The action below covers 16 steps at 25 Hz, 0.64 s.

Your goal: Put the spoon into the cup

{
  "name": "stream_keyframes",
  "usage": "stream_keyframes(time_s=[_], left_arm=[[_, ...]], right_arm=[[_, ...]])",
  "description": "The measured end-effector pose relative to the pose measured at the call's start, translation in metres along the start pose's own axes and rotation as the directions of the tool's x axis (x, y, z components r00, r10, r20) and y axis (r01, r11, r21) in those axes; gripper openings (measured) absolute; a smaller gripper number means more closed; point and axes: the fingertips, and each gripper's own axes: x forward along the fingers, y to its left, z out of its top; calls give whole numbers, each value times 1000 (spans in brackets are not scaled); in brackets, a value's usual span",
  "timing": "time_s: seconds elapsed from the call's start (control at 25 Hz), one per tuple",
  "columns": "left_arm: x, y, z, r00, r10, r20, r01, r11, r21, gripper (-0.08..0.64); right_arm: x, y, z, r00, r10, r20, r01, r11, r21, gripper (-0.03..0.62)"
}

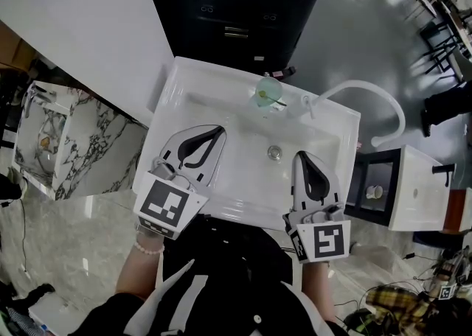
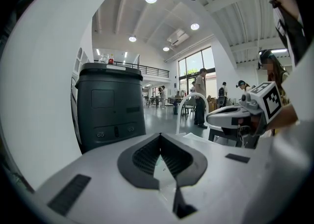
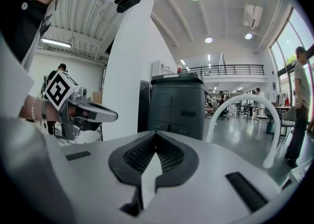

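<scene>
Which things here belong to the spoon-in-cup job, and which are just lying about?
Job: green cup on the back rim of the sink; left gripper and right gripper, both shut, empty. Spoon not clearly seen.
Lying about: faucet, drain, dark cabinet.

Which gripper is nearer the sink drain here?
Right. The right gripper hovers just right of the drain, closed tips close to it. The left gripper is further off to the drain's left, over the left side of the sink.

Glossy white sink — perhaps ceramic
</scene>
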Motion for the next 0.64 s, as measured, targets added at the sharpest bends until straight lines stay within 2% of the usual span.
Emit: stream_keyframes(time_s=[0.64], left_arm=[[2,-3,1,1000,-16,-9,15,1000,-19,2]], right_arm=[[4,3,-3,1000,12,-18,-12,1000,3,0]])
